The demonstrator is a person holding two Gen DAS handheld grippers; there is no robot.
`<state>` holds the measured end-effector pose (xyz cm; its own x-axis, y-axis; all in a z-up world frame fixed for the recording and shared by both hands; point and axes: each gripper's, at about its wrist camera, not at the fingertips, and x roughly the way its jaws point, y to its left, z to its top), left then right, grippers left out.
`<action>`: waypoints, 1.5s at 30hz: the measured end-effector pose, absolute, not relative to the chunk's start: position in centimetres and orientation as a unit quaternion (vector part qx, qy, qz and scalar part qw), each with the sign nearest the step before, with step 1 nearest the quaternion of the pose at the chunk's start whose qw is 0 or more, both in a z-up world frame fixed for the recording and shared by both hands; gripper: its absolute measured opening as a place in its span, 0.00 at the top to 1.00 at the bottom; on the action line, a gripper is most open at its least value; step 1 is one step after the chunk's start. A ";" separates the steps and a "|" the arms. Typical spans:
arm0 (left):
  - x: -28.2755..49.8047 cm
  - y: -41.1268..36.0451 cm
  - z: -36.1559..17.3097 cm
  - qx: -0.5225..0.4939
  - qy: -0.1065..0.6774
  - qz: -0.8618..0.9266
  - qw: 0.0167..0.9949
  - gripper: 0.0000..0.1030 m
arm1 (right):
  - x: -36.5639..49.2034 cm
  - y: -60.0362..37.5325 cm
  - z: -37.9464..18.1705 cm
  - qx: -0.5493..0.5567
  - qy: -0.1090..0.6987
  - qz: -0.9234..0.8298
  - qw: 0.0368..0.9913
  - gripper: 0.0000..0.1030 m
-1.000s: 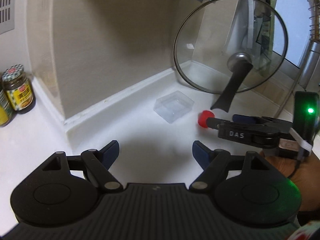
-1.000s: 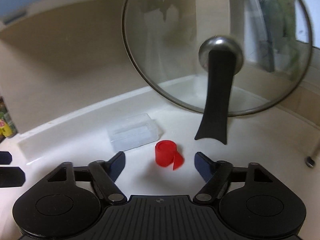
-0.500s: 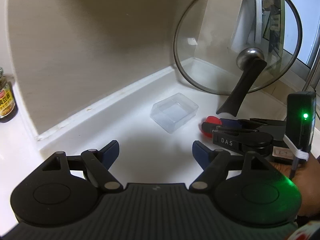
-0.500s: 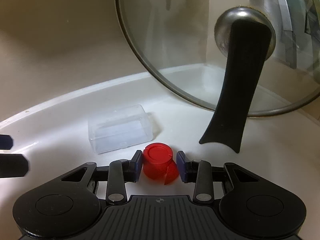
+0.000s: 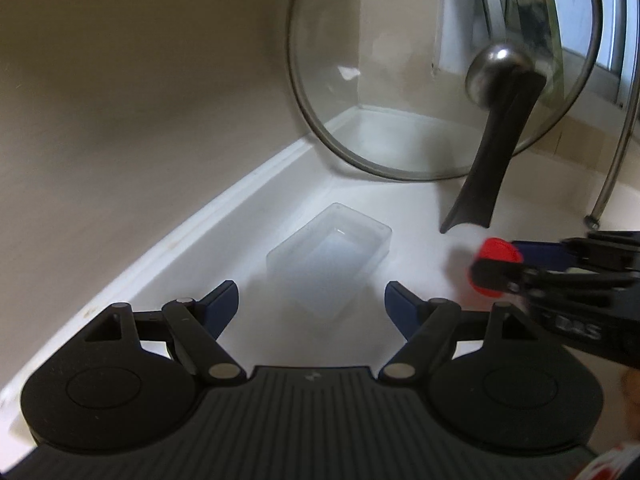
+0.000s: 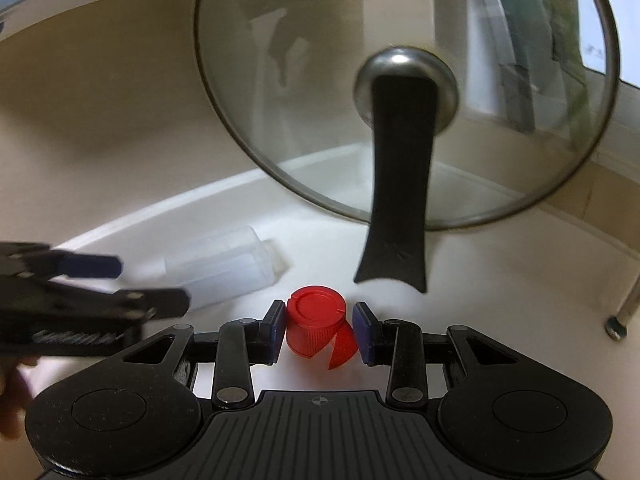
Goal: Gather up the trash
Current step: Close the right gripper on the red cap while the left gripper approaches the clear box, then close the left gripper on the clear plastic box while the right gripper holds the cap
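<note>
A red flip-top bottle cap (image 6: 314,312) sits between the blue pads of my right gripper (image 6: 320,330), which is shut on it just over the white counter. The left wrist view shows the same cap (image 5: 498,252) in the right gripper (image 5: 496,266) at the right edge. A clear plastic box (image 5: 328,264) lies on the counter straight ahead of my left gripper (image 5: 312,304), which is open with nothing between its fingers. From the right wrist, the box (image 6: 224,268) lies left of the cap, with the left gripper (image 6: 132,284) in front of it.
A glass pan lid (image 5: 400,80) with a black handle (image 5: 488,168) leans upright in the counter's back corner, just behind the cap and box. A beige wall (image 5: 120,80) and white ledge run along the left. A metal rack leg (image 5: 600,208) stands at the right.
The right gripper's jaws closed on the red cap. The left gripper moved in toward the clear box, and the jars at the left went out of its view.
</note>
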<state>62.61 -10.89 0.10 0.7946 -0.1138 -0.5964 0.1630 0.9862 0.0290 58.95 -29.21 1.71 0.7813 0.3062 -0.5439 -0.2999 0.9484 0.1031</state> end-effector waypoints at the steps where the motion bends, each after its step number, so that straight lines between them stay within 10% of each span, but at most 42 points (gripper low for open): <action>1: 63.1 -11.1 -0.1 0.049 0.313 -0.076 0.946 0.24 | 58.9 -29.3 1.6 0.007 0.290 0.160 0.943 0.64; 36: 52.9 -10.6 0.4 0.083 0.356 -0.152 0.918 0.22 | 51.4 -30.3 1.8 0.042 0.314 0.181 0.931 0.64; 45: 54.1 -12.5 -0.2 0.146 0.379 -0.202 0.891 0.40 | 49.4 -30.9 1.5 0.045 0.313 0.178 0.932 0.64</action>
